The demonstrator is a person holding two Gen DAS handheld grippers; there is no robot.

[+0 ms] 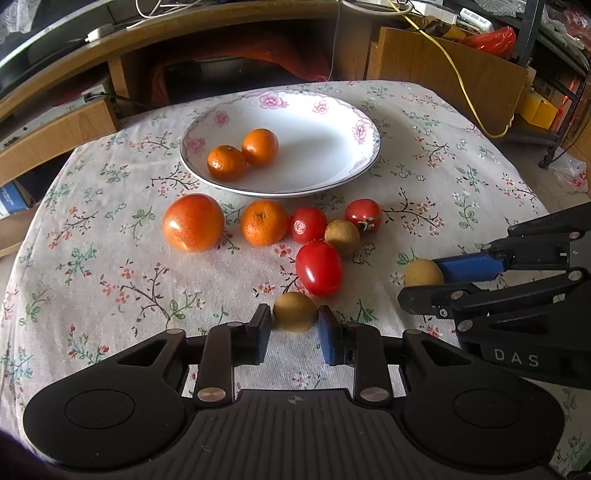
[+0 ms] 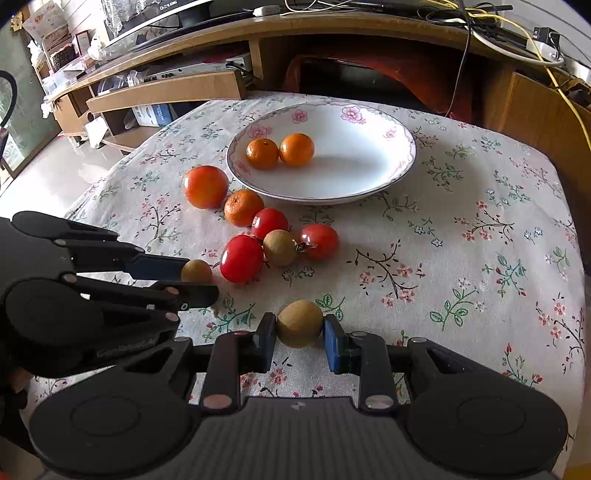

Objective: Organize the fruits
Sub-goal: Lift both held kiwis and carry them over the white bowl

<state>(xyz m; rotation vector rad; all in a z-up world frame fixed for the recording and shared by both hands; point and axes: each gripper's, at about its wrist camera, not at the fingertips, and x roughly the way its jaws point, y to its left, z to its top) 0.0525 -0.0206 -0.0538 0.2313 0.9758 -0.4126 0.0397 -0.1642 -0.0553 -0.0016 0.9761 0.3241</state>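
Fruits sat on a surface [image 1: 110,280] under a floral cloth: two mandarins [image 1: 242,153] in the white flowered plate [image 1: 332,110], the rest loose in front of it: big tomato [image 1: 193,222], mandarin [image 1: 263,222], three small red tomatoes [image 1: 318,267], one brown longan [image 1: 342,236]. Wooden desk [image 2: 332,29] with cables behind. Left claw [image 1: 294,326] angled down, pinching a longan [image 1: 294,311]. Right claw [image 2: 300,334] angled down too, clamped on another longan [image 2: 300,323]. Both low, near the cloth.

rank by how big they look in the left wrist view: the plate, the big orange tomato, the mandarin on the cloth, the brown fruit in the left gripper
1. plate
2. big orange tomato
3. mandarin on the cloth and brown fruit in the left gripper: look alike; the fruit is nearer, so unsure.
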